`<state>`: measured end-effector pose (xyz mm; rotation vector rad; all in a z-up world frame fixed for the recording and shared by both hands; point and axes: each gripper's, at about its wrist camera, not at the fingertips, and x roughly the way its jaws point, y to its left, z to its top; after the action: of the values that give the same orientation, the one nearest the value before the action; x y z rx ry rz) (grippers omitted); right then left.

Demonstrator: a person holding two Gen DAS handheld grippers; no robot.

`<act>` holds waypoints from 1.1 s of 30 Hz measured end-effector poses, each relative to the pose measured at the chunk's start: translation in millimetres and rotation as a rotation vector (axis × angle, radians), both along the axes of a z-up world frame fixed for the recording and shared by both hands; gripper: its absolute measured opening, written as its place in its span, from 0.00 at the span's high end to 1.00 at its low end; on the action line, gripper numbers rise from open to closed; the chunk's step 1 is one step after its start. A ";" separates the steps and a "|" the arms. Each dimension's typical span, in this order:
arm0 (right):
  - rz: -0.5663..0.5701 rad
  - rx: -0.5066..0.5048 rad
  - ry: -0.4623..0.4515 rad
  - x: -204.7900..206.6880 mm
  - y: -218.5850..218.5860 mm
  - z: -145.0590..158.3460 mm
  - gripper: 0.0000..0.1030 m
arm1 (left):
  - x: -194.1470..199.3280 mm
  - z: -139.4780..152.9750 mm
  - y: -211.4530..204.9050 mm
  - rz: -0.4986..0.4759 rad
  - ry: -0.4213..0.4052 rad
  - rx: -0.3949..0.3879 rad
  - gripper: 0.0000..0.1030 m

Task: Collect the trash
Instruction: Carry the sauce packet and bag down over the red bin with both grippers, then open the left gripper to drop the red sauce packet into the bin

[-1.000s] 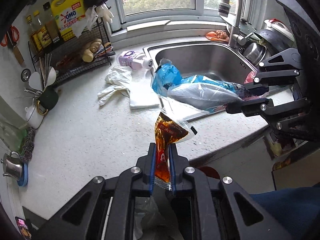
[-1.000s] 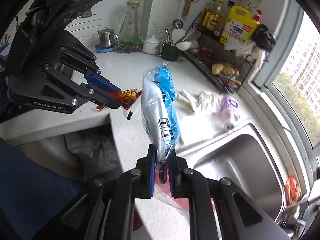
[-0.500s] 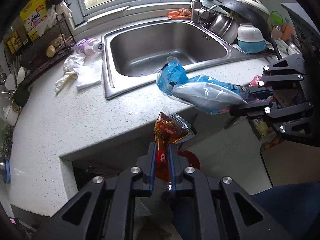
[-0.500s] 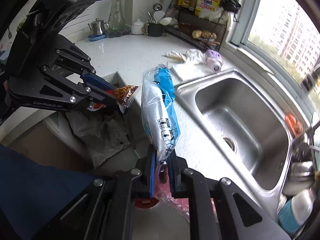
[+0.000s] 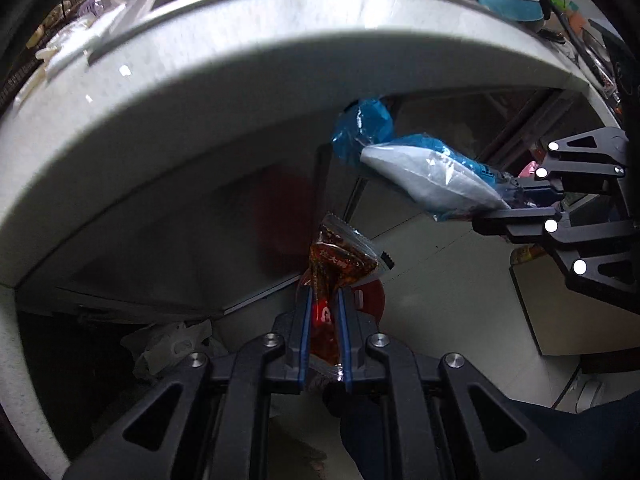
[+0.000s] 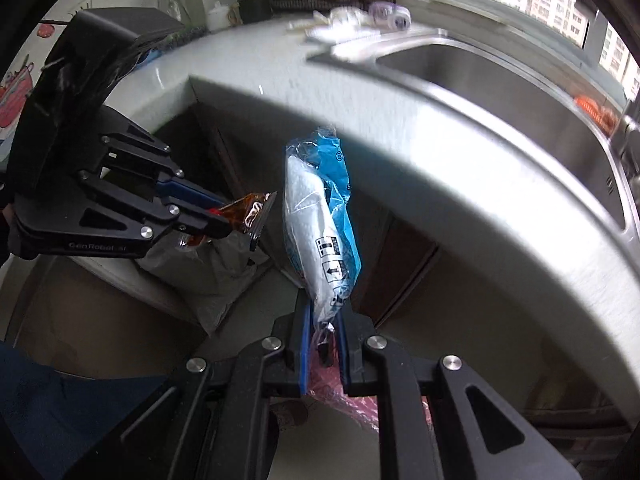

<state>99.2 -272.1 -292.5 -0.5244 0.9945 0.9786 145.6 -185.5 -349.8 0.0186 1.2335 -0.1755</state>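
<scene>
My left gripper (image 5: 324, 300) is shut on a brown sauce packet (image 5: 336, 260) that sticks up between its blue pads. The right wrist view shows that same left gripper (image 6: 224, 220) at the left with the packet (image 6: 252, 212) at its tip. My right gripper (image 6: 324, 312) is shut on a blue and white plastic wrapper (image 6: 316, 216); in the left wrist view the right gripper (image 5: 508, 200) holds this wrapper (image 5: 420, 168) out sideways. Both grippers are below the countertop edge (image 5: 224, 92), in front of the cabinet.
A grey plastic bag (image 6: 208, 272) hangs under the counter beside the left gripper. The steel sink (image 6: 500, 80) lies above, with white cloths (image 6: 340, 24) and a purple roll (image 6: 394, 14) next to it. Pink plastic (image 6: 348, 400) lies below the right gripper. A crumpled white bag (image 5: 168, 344) sits low left.
Both grippers have dropped from above the countertop to below its edge, each still gripping its piece of trash. The sink and worktop have slid up to the top of both views.
</scene>
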 end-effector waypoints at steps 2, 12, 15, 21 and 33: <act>-0.013 -0.021 0.018 5.2 1.6 -22.7 0.90 | 4.0 -32.6 -4.1 -0.004 0.006 -0.002 0.89; -0.117 -0.041 0.055 30.9 -4.7 -106.3 0.90 | 29.4 -159.1 -36.9 -0.104 0.071 0.018 0.89; -0.138 -0.050 0.086 34.0 -9.8 -126.9 0.90 | 34.2 -181.3 -41.7 -0.100 0.103 0.024 0.84; -0.168 -0.054 0.098 44.3 -19.1 -137.5 0.90 | 33.8 -196.2 -41.5 -0.071 0.107 0.008 0.45; -0.155 -0.061 0.085 35.4 -1.3 -120.8 0.90 | 26.2 -172.2 -23.1 -0.071 0.097 -0.042 0.44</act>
<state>134.5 -273.4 -413.4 -0.4513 1.1271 0.8398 171.8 -208.6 -522.0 0.0179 1.3263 -0.2667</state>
